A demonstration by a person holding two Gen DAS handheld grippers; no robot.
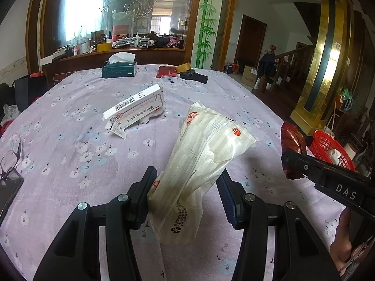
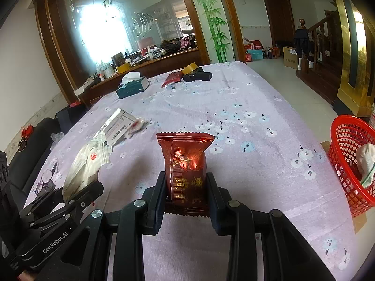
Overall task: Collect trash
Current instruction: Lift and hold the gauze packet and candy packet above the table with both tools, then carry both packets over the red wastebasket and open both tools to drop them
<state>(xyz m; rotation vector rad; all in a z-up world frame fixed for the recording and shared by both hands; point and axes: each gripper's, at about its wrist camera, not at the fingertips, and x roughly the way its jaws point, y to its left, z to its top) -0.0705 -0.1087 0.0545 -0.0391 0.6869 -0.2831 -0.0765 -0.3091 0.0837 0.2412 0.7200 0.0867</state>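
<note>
A crumpled white plastic wrapper [image 1: 201, 164] is clamped between the jaws of the left gripper [image 1: 187, 185], and a red snack packet [image 2: 186, 168] between those of the right gripper [image 2: 186, 187]. Right of the right jaws, the red basket [image 2: 346, 140] already contains white trash. A medicine box [image 1: 136, 110] remains beyond the left jaws, uncollected.

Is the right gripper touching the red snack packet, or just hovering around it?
Touching. In the right wrist view, the right gripper has both fingers pressed against the sides of the red snack packet, which stands upright between them, lifted off the tablecloth.
</note>
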